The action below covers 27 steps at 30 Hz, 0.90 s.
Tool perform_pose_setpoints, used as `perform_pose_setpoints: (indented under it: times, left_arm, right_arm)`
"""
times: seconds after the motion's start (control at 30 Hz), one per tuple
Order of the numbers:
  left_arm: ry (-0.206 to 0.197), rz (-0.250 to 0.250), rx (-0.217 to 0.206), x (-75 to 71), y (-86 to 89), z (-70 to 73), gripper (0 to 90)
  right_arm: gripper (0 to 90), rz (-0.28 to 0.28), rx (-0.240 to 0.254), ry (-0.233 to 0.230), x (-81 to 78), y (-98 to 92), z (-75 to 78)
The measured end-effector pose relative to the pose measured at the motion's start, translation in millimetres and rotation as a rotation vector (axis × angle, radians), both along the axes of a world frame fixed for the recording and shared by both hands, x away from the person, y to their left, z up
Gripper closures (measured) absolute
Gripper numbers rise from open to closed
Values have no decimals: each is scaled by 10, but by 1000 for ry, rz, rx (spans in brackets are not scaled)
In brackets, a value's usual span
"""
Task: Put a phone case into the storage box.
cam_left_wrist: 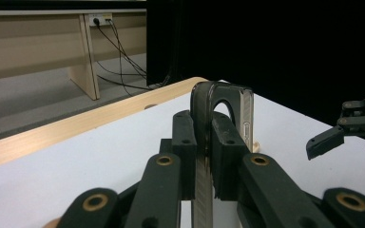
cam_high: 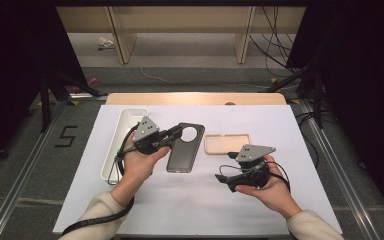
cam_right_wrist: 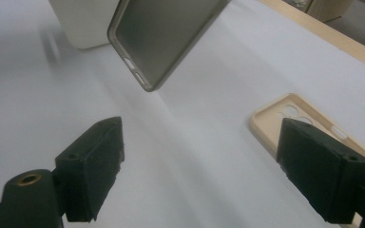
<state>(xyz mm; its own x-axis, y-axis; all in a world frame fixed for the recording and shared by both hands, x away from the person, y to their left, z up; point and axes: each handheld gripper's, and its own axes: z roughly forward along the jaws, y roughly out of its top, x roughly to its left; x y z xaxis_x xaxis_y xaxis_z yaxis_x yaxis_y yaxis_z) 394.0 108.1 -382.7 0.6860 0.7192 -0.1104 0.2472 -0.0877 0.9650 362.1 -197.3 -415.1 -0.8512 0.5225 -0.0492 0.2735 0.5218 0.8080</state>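
- Right gripper (cam_high: pixel 228 181) fingers stand open, empty, low over the table (cam_high: pixel 190 200).
- Dark phone case (cam_high: pixel 184 147) hangs above the table, its upper edge clamped in left gripper (cam_high: pixel 176 134) fingers.
- Beige case (cam_high: pixel 227 143) lies just right.
- Risk: edge-only grip may let the case pivot or slip.

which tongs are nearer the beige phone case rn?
Right. The right tongs sit open just in front of the beige phone case, not touching it. The left tongs are farther off, shut on the dark phone case.
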Motion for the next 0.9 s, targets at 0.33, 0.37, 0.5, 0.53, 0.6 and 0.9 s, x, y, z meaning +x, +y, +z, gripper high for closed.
perform_pose_setpoints:
  times: [0.33,0.37,0.5,0.53,0.6,0.9]
  left_arm:
    - [-24,4,-10,-13,39,52,817]
    - [-27,3,-10,-14,38,54,816]
    - [-30,2,-12,-13,47,63,816]
    - [-30,2,-12,-13,47,63,816]
    - [-33,5,-15,-10,59,71,816]
    - [-43,15,-20,-5,101,108,816]
  right_arm:
    - [165,-50,63,17,37,-120,-10]
    - [166,-55,69,20,39,-130,-7]
    - [165,-80,94,14,43,-185,9]
    - [165,-80,94,14,43,-185,9]
    - [165,-91,104,12,41,-214,15]
    - [165,-133,131,-2,32,-332,41]
